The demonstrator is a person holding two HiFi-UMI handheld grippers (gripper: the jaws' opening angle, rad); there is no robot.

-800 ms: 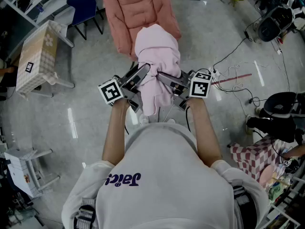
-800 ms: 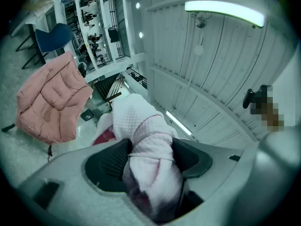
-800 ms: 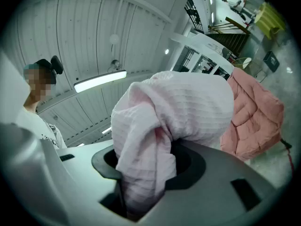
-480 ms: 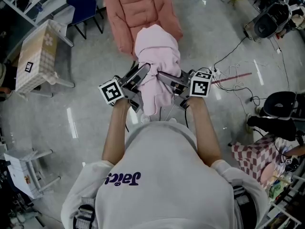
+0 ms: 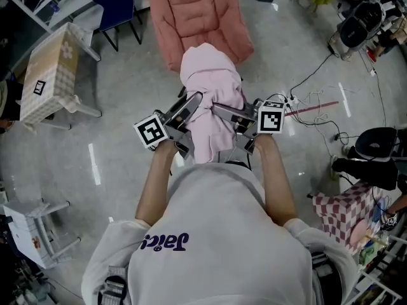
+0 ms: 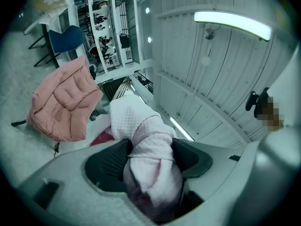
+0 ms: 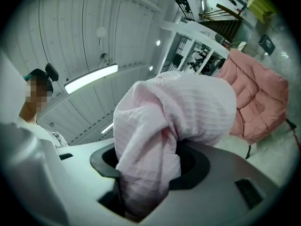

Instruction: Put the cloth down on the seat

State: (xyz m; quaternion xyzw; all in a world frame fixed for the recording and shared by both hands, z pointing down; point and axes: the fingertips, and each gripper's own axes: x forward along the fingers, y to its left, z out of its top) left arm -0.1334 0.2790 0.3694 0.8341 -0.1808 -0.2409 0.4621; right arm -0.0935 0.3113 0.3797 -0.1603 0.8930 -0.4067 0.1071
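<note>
The cloth (image 5: 210, 100), a pale pink waffle-weave bundle, hangs bunched in the air between the two tongs, in front of the person's chest and short of the seat (image 5: 197, 18). It looks light, soft and limp, so I expect it to sag and unfold wherever it is unsupported. A pinch on a thick gathered fold should hold better than one on a loose edge (a single layer could slide out). The left tongs (image 5: 193, 105) are closed on a wad of it, jaws standing wide because of the bulk, and the right tongs (image 5: 220, 111) grip another wad the same way from the other side. Only the head view shows the bare grey floor (image 5: 121, 138) between the bundle and the pink padded chair. The left gripper view shows the ribbed pads (image 6: 111, 160) pressing into the fabric, and both gripper views show the chair off to one side beyond the cloth.
</note>
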